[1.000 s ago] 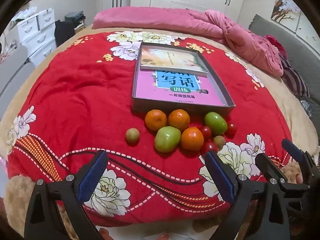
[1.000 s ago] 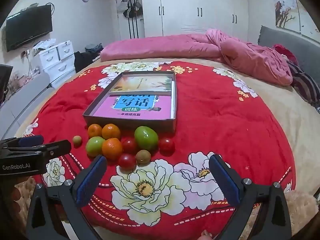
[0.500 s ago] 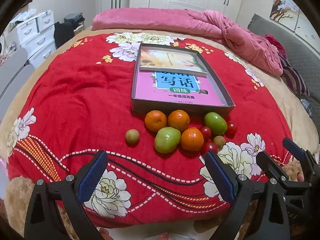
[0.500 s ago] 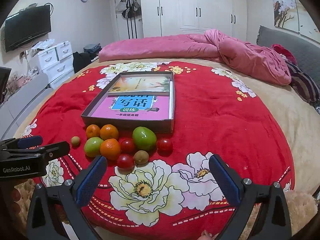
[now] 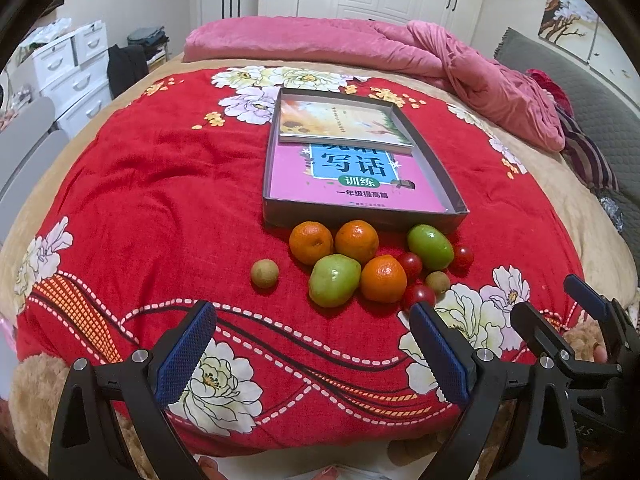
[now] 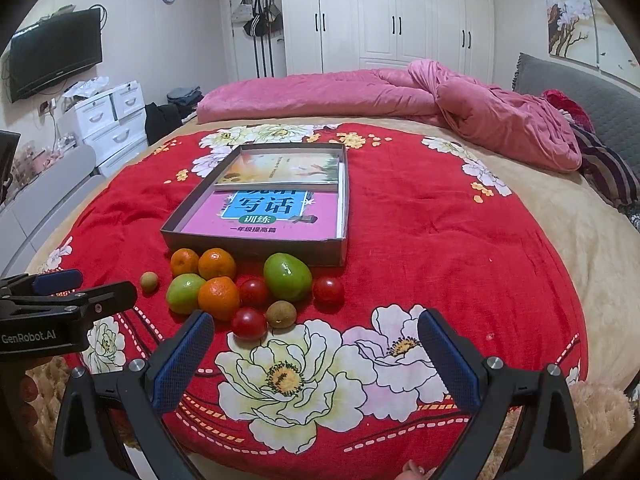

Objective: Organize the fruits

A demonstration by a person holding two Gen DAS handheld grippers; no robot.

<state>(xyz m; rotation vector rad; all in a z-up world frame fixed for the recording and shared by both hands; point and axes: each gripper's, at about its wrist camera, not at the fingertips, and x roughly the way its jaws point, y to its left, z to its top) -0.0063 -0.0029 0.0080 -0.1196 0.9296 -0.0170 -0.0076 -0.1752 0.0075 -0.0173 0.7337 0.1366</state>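
Hovering above the near edge of the red flowered blanket (image 5: 152, 200), the left gripper (image 5: 312, 354) has its jaws spread wide and holds nothing. The right gripper (image 6: 316, 360) is also wide apart and empty, just in front of the fruits. The fruits lie in a tight group on the blanket, directly before the near wall of the grey box (image 6: 256, 247): three oranges (image 6: 219, 297), two green fruits (image 6: 287, 277), three small red tomatoes (image 6: 249, 322) and a brown longan (image 6: 281, 314). Another longan (image 5: 264, 273) lies alone, a little apart on the left of the group. Inside the box are a pink book (image 5: 352, 184) and a second book (image 5: 340, 124) lying partly over it.
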